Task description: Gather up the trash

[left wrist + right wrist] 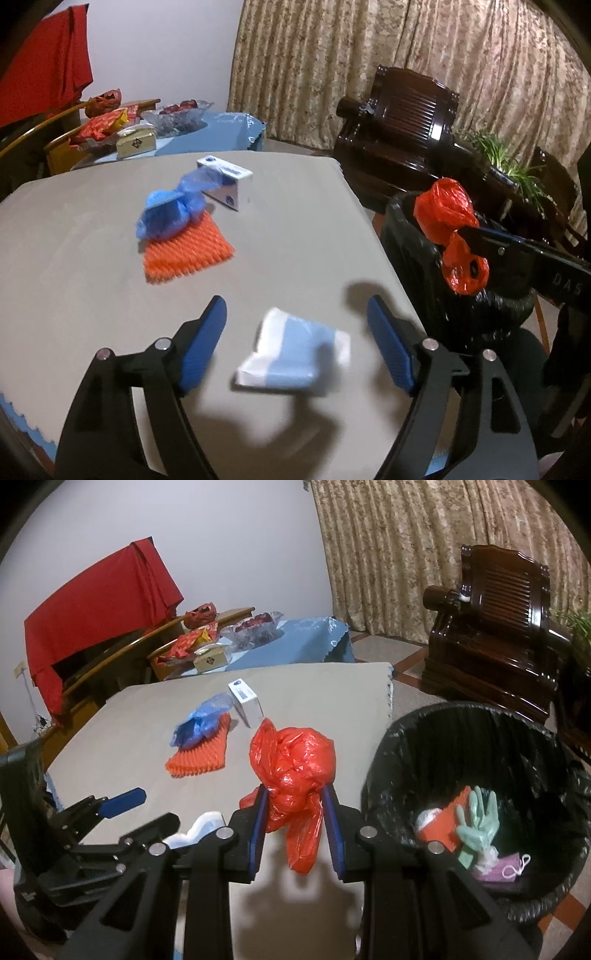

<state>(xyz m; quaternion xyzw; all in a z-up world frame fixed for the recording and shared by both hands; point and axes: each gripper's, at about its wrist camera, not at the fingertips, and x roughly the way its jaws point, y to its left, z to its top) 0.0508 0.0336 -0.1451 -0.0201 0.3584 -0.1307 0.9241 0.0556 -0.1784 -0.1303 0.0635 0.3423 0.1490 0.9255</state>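
Left wrist view: ahead of our fingers lies the grey table [110, 258]; right of them stands the black-lined bin [476, 738]. Beyond our fingertips rest an orange mesh pad [184, 258], a blue plastic wrapper [173, 210] and a white box [229, 181]. Our right gripper [295, 812] is clamped on a red plastic bag [291, 768] beside the bin rim. Our left gripper [295, 321] is spread, a pale blue packet [295, 358] loose between its fingers.
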